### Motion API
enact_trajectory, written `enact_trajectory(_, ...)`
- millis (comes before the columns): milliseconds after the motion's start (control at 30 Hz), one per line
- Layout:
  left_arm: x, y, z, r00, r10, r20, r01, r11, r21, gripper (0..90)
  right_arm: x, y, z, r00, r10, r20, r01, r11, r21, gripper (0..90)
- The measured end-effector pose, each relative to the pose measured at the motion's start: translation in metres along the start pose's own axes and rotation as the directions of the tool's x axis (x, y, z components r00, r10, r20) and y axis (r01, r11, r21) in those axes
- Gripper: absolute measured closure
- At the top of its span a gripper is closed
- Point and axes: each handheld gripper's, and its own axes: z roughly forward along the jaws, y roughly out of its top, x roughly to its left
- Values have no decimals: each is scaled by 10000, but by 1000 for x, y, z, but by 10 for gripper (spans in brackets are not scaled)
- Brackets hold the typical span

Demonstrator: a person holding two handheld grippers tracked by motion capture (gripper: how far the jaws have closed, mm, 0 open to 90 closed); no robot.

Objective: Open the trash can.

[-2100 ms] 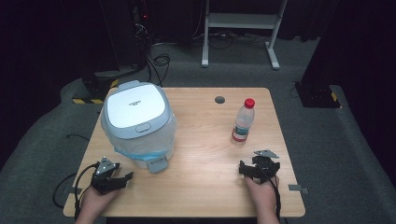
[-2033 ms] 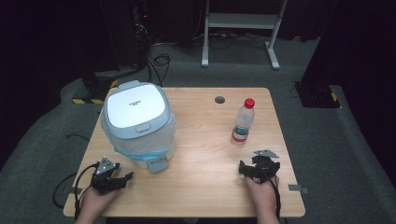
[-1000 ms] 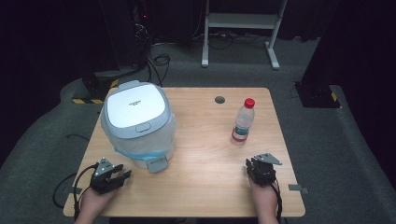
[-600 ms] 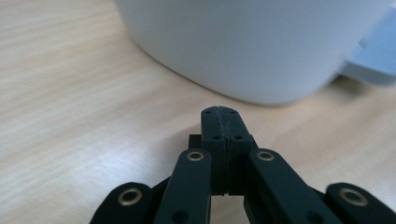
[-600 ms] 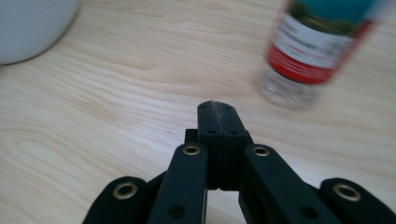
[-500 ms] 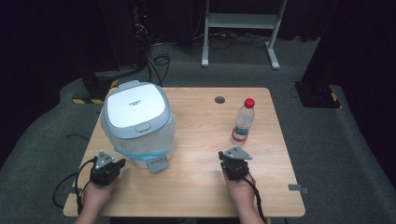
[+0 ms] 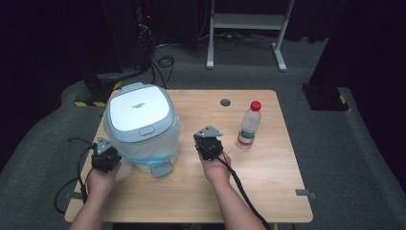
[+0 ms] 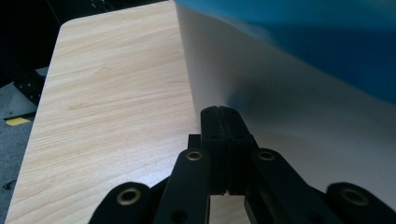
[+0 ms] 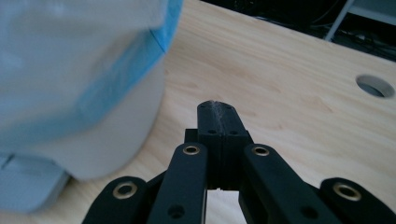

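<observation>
A light wooden bench point(image 7: 268, 158) with rounded corners fills the lower middle of the frame, a round cable hole point(image 7: 225, 102) near its far edge. Grey carpet point(image 7: 364, 158) surrounds it. At the upper middle stands a white metal frame point(image 7: 246, 21) on two feet. Black cables point(image 7: 160, 62) coil at the upper left beside yellow-black hazard tape point(image 7: 93, 103). The surroundings lie in deep shadow.

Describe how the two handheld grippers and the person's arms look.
Both grippers are black. The right gripper carries a grey three-cornered plate on top, and a black cable trails back along the forearm. The left gripper has a smaller grey top piece and a looping black cable. Each has two flat black jaws on linkage arms with brass-coloured rivets. The forearms are bare, with no sleeves.
</observation>
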Motion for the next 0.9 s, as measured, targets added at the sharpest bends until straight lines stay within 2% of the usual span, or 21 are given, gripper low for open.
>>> enact_trajectory(67,0,1,2,10000,-46,-35,46,10000,-11,894,3,9,8,9999,-17,-99,16,10000,-88,895)
enact_trajectory(200,3,2,6,9997,-200,157,200,9998,34,895,11,22,23,9995,35,-301,-35,10000,-3,893)
enact_trajectory(267,4,2,7,9995,-206,225,205,9998,55,895,14,23,26,9994,-49,-347,48,10000,-36,893)
enact_trajectory(333,2,4,10,9992,-99,382,97,9999,67,896,24,21,28,9979,-189,-626,186,9998,-67,894)
enact_trajectory(400,0,5,11,9994,-74,346,72,9999,75,896,27,20,28,9977,-249,-637,247,9997,-33,896)
enact_trajectory(433,-2,6,12,9990,-84,438,83,10000,40,896,28,16,25,9980,-288,-566,281,9995,-137,897)
enact_trajectory(467,-2,6,12,9990,-84,438,83,10000,40,896,25,12,24,9969,-296,-723,288,9995,-116,897)
enact_trajectory(500,-3,6,13,9983,143,570,-150,9998,116,897,25,11,23,9967,-395,-708,392,9992,-59,897)
enact_trajectory(533,-3,6,13,9983,143,570,-150,9998,116,896,25,8,20,9966,-512,-648,513,9987,-13,897)
enact_trajectory(567,-9,7,16,9975,235,668,-237,9997,21,896,25,6,17,9966,-599,-567,599,9982,-27,897)
enact_trajectory(633,-14,9,19,9960,377,809,-381,9993,39,897,22,1,11,9972,-542,-511,539,9985,-64,897)
enact_trajectory(667,-19,10,21,9957,265,884,-258,9996,-98,896,20,-2,7,9975,-501,-489,497,9987,-99,897)
enact_trajectory(833,-39,16,28,9888,668,1333,-655,9977,-143,896,7,-15,-9,9995,-242,-215,237,9994,-238,897)
enact_trajectory(867,-39,16,28,9888,668,1333,-655,9977,-143,897,7,-15,-9,9995,-242,-215,237,9994,-238,897)
enact_trajectory(900,-49,18,31,9878,434,1498,-382,9986,-377,896,1,-20,-16,9999,-51,-108,48,9997,-239,897)
